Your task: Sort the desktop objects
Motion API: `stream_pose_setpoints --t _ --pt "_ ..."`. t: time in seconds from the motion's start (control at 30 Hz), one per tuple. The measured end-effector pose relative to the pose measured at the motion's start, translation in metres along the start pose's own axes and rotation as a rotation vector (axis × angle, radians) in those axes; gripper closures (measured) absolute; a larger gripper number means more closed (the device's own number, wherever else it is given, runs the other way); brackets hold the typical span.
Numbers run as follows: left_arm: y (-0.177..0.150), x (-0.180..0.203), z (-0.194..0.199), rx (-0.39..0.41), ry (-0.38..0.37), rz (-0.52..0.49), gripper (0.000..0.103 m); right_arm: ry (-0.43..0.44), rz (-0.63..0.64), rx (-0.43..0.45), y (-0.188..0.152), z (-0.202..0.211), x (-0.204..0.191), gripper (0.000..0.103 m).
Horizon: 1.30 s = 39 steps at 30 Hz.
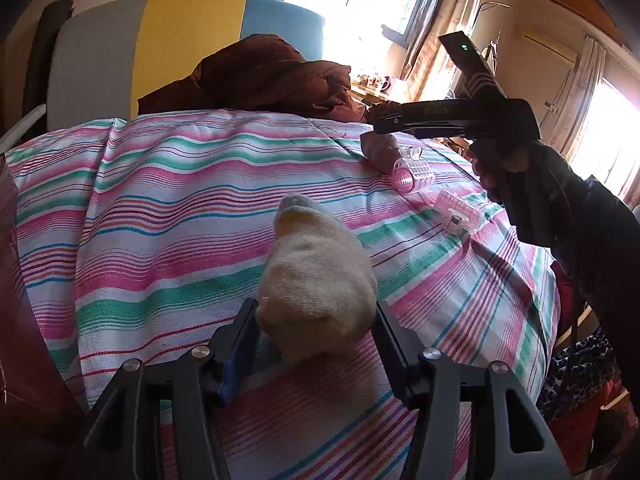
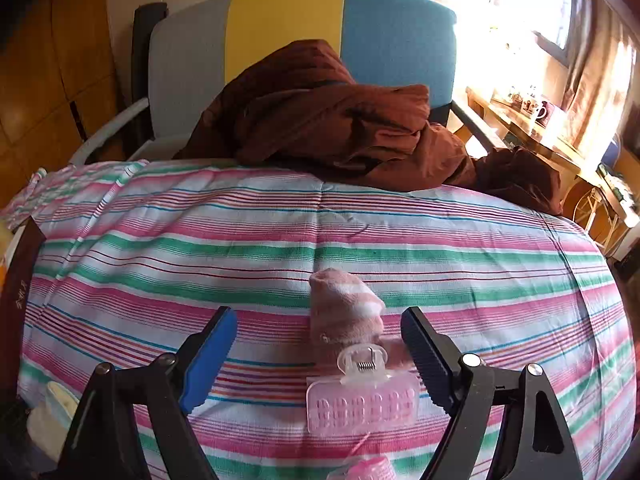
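Cream sock (image 1: 316, 276) pinched in left gripper (image 1: 316, 328), lifted for sorting.
Right gripper (image 2: 320, 344) fingers spread around pink hair roller (image 2: 362, 404) beside pink sock (image 2: 344, 312) on striped bedspread (image 2: 160, 248), likely readying a grasp.

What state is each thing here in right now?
Left gripper: shut on the cream sock.
Cream sock: gripped.
Right gripper: open, holding nothing.
Pink sock: lying on the striped cloth.
Pink hair roller: lying in front of the pink sock.
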<state>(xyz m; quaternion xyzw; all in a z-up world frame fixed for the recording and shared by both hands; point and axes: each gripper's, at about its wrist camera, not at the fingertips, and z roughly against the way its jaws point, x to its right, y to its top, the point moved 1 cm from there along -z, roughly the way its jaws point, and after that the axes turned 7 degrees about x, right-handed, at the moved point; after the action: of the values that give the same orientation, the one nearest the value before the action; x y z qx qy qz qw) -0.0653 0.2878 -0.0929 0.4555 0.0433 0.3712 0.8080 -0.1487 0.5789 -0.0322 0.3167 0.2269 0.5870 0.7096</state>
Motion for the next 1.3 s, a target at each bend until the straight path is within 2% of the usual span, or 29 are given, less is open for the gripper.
stream_pose_setpoints --t 0.17,0.23,0.33,0.43,0.77,0.93,1.03,1.13,1.3 --pt "0.0 0.0 -0.001 -0.001 -0.002 0.001 0.046 -0.044 0.032 -0.074 0.0 -0.031 -0.004 0.031" --pt "0.0 0.0 -0.001 -0.001 -0.005 0.002 0.045 -0.069 0.039 -0.09 -0.003 -0.037 -0.003 0.045" --pt "0.0 0.0 -0.002 0.0 -0.007 0.004 0.045 -0.086 0.028 -0.088 -0.006 -0.033 0.001 0.061" --pt "0.0 -0.001 -0.001 0.001 -0.008 0.006 0.045 -0.076 0.001 -0.067 -0.008 -0.02 0.005 0.066" --pt "0.003 -0.003 0.002 0.005 -0.019 0.041 0.044 -0.01 -0.061 0.022 -0.033 0.048 -0.005 0.068" --pt "0.007 -0.003 0.007 0.005 0.002 0.075 0.042 0.037 -0.106 0.082 -0.05 0.079 -0.013 0.068" --pt "0.01 0.001 0.013 0.015 0.0 0.064 0.037 0.077 -0.145 0.129 -0.06 0.1 -0.019 0.068" --pt "0.015 0.007 0.013 0.009 0.017 0.043 0.034 0.122 -0.181 0.17 -0.071 0.119 -0.024 0.068" --pt "0.02 0.013 0.0 -0.022 0.097 -0.003 0.033 0.193 -0.257 0.227 -0.09 0.144 -0.028 0.068"
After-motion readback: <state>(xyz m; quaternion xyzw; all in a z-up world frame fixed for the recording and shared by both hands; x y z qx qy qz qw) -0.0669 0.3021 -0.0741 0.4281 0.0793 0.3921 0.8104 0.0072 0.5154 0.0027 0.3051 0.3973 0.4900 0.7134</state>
